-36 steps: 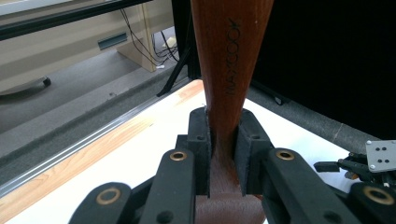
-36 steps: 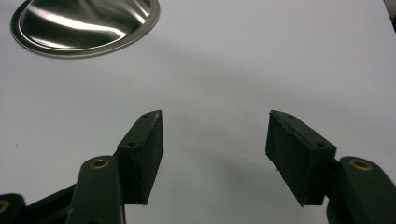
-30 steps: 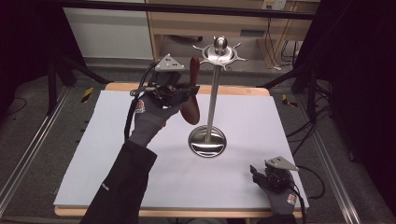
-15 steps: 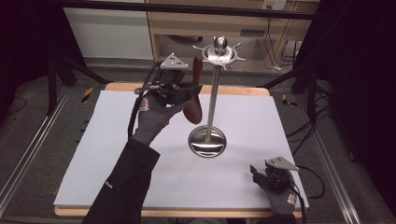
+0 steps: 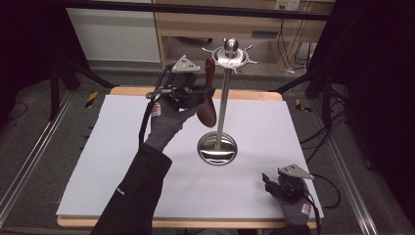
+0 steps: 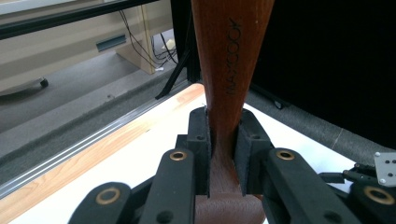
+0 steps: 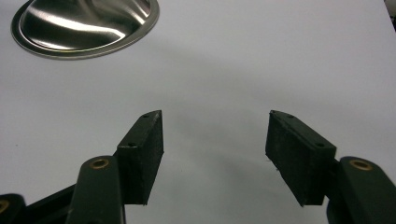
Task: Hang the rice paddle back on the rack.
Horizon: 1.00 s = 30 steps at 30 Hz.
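Your left gripper [image 5: 195, 95] holds a brown wooden spoon [image 5: 207, 105] beside the steel hanging stand [image 5: 222, 105].
Its fingers [image 6: 200, 140] clamp the handle; your right gripper [image 7: 215, 140] rests spread wide, holding nothing, on the white table [image 5: 122, 147].

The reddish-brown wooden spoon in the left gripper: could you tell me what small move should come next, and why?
Probably raise the left gripper slightly toward the steel stand's hooked top ring: the reddish-brown wooden spoon is clamped by its handle, with its upper end beside that ring but not visibly hung yet.
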Each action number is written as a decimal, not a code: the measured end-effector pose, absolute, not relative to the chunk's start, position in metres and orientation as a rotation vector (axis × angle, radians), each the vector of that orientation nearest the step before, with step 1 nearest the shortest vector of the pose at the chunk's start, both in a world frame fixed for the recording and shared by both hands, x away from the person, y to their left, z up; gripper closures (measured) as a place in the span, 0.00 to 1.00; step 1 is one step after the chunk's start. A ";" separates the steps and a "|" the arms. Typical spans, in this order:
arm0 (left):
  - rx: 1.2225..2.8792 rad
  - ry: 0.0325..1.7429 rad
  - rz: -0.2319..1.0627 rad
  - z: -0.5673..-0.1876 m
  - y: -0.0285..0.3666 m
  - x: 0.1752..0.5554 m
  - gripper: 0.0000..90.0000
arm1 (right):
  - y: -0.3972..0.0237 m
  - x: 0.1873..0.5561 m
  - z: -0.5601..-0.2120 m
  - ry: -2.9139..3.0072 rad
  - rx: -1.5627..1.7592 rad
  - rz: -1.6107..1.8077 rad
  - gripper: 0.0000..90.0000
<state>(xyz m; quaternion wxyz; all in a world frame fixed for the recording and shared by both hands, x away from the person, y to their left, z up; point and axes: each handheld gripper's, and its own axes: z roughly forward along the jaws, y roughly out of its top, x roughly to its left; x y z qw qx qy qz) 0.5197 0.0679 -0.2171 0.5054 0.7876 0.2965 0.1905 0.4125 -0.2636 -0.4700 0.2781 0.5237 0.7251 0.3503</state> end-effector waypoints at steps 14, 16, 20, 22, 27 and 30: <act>1.872 0.702 0.496 -0.222 0.065 0.516 0.79 | -0.263 0.413 -0.471 1.949 1.403 0.937 0.41; 1.867 0.702 0.510 -0.222 0.067 0.513 0.76 | -0.263 0.413 -0.470 1.949 1.403 0.936 0.41; 1.855 0.695 0.533 -0.222 0.070 0.508 0.69 | -0.263 0.413 -0.471 1.950 1.403 0.934 0.41; 1.853 0.693 0.538 -0.223 0.075 0.502 0.67 | -0.263 0.413 -0.471 1.950 1.402 0.933 0.41; 1.837 0.693 0.544 -0.230 0.087 0.494 0.59 | -0.263 0.412 -0.471 1.950 1.405 0.935 0.41; 1.837 0.703 0.543 -0.235 0.094 0.489 0.56 | -0.262 0.412 -0.471 1.951 1.403 0.932 0.40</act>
